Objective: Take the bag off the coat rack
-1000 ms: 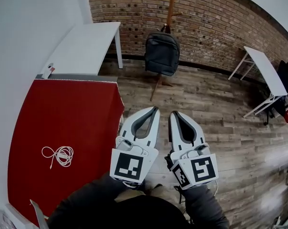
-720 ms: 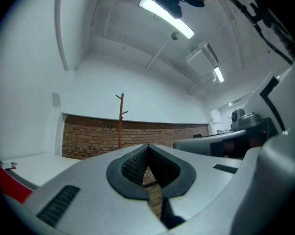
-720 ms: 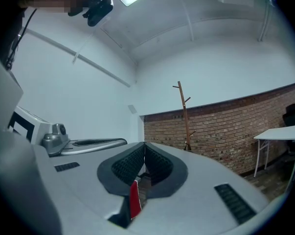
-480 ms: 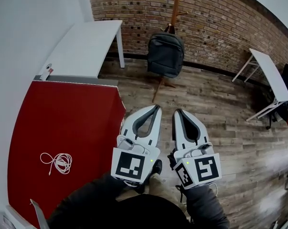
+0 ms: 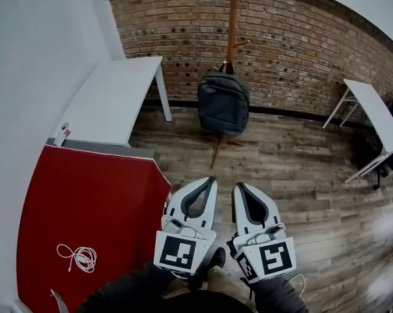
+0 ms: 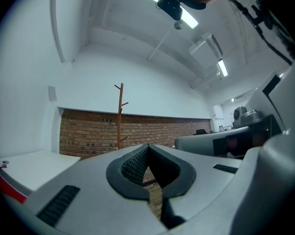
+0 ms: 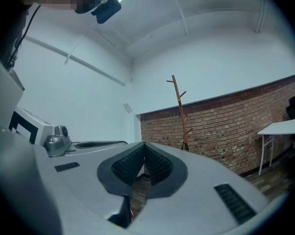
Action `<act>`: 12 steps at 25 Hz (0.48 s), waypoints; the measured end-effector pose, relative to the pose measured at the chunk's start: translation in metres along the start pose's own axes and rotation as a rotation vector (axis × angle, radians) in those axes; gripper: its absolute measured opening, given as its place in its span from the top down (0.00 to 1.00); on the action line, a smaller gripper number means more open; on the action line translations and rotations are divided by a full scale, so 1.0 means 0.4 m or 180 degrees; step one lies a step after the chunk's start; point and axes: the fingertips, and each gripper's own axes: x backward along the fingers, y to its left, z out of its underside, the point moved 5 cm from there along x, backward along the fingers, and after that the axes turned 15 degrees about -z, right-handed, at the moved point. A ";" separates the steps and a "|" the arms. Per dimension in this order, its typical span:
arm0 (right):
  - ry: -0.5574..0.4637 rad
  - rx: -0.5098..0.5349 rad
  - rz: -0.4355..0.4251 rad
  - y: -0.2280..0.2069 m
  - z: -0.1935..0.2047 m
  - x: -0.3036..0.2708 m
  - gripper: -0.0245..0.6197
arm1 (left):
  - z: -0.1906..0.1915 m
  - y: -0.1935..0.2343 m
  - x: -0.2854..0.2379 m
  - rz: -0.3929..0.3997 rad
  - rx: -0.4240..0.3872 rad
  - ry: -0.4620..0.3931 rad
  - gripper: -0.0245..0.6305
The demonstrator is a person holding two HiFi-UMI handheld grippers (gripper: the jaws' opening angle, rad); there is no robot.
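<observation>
Jaws of left gripper (image 5: 208, 180), right gripper (image 5: 238, 186) together as before; bag (image 5: 223, 103) perhaps nearer.

A red tabletop (image 5: 85, 207) fills the lower left, with a coiled white cable (image 5: 79, 256) lying on it; beyond it a white table (image 5: 115, 90) stands against the brick wall (image 5: 294, 38); a second white table (image 5: 378, 113) stands at the right on the wood-plank floor (image 5: 300, 168); strip lights (image 6: 221, 67) glow on the white ceiling.
</observation>
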 end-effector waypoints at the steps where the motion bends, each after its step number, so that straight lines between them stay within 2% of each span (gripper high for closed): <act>1: -0.0011 -0.0002 -0.0004 -0.022 -0.002 -0.005 0.95 | -0.001 -0.008 -0.021 0.0002 -0.0018 0.0007 0.95; 12: -0.0118 -0.0022 -0.0119 -0.232 -0.023 -0.049 0.95 | -0.003 -0.094 -0.221 -0.0020 -0.0178 -0.0008 0.95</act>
